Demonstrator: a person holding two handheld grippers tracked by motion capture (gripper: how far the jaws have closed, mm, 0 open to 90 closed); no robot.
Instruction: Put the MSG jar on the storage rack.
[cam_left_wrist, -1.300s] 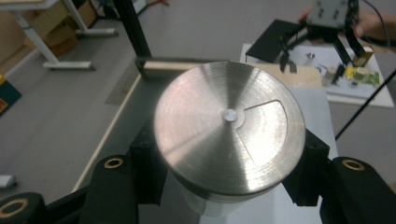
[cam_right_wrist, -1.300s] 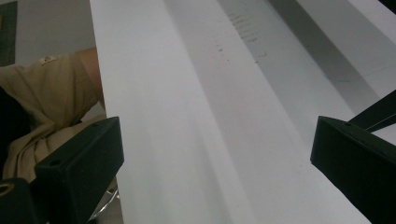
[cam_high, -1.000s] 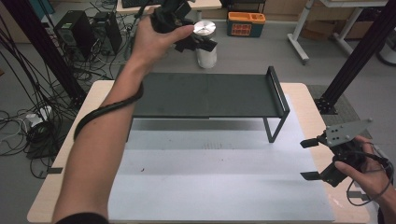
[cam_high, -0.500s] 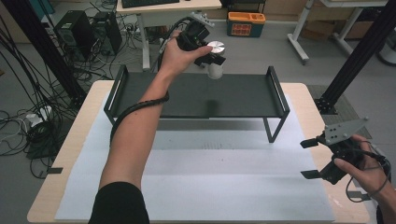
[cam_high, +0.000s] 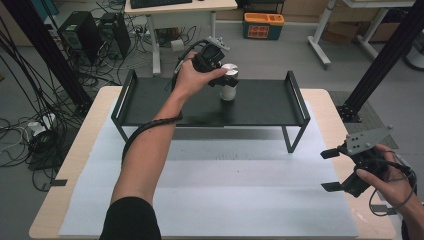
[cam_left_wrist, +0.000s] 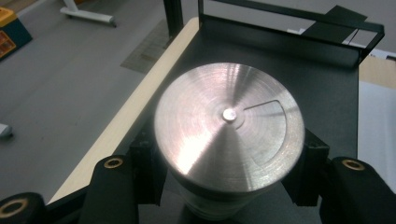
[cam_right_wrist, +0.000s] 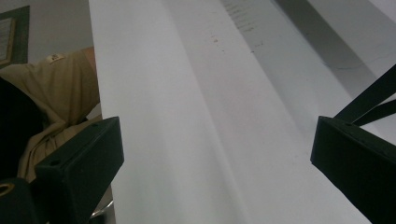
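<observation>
Lowered since the earlier frame, left hand-held gripper clamps the metal-lidded jar at upper centre, jar at the black rack. Right hand-held gripper hangs lower right over the tabletop, jaws wide, empty.

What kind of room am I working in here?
Most likely a lab or workshop: computer towers with loose cables on the floor, black metal frame posts, and a desk behind the table.
</observation>
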